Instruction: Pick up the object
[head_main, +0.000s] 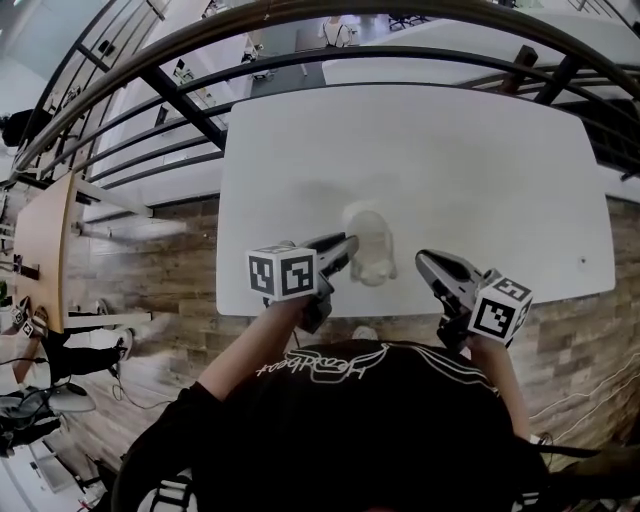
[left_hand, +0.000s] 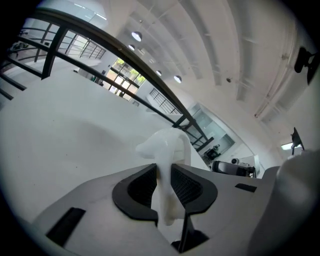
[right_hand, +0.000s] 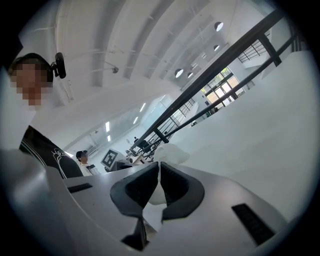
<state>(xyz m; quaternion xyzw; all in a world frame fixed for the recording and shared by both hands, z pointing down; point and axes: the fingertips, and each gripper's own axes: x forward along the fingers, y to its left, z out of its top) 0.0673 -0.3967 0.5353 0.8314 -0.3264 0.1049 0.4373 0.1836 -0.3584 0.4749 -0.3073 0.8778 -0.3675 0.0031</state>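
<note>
Object (left_hand: 169, 147), white, glossy and rounded with a curved top, stands pinched between the ribbed black pads of the left gripper (left_hand: 164, 171), whose jaws press on its narrow middle from both sides while its upper part rises clear above them. From the head view the left gripper (head_main: 345, 246) reaches in from the left, its tips at the object (head_main: 372, 250), which sits near the front edge of the white table (head_main: 460, 160). The right gripper (right_hand: 159, 171) has its jaws drawn together with nothing between them; the object (right_hand: 172, 153) shows just beyond their tips. In the head view the right gripper (head_main: 424, 260) rests near the object's right side, apart from it. Past the table's far edge runs a dark metal railing (head_main: 190, 105), and wooden flooring (head_main: 150, 250) lies to the left.
</note>
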